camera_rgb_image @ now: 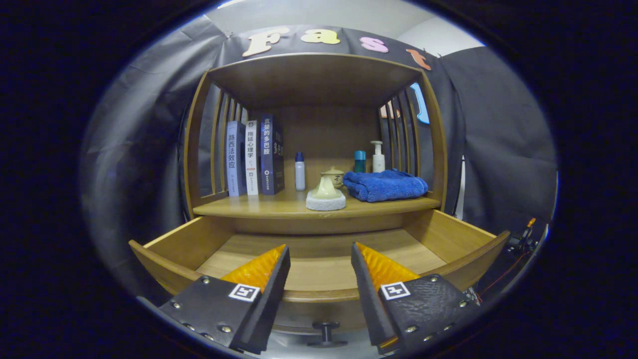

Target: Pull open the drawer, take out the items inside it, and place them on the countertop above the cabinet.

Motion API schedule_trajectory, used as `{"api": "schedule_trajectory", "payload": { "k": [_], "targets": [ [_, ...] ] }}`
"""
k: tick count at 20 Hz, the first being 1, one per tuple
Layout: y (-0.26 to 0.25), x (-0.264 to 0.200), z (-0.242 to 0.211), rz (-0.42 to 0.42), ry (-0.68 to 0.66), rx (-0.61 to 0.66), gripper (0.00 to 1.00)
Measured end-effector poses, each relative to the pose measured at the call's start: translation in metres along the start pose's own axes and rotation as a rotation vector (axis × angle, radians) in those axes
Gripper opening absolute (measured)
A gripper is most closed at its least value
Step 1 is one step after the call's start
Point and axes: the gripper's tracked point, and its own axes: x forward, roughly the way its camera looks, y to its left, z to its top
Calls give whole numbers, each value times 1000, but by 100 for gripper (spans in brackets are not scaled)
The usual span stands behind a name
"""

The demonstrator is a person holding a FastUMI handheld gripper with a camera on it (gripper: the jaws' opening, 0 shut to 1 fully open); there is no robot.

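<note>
With the drawer pulled fully open and showing a bare wooden floor, the gripper hangs wide and empty above its front rim while a blue towel and small sponge sit on the countertop, suggesting the task is nearly done.

We look forward along the gripper, its two fingers spread apart with nothing between them. Our camera sits close in front of the cabinet, just above the pulled-out drawer, looking slightly down into it and straight at the countertop beyond. The drawer knob lies under the fingers.
</note>
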Motion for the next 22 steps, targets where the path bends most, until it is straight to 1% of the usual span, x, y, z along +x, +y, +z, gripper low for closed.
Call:
{"api": "schedule_trajectory", "payload": {
  "k": [22],
  "targets": [
    [0, 0, 1, 2, -14, -1, 74]
  ]
}}
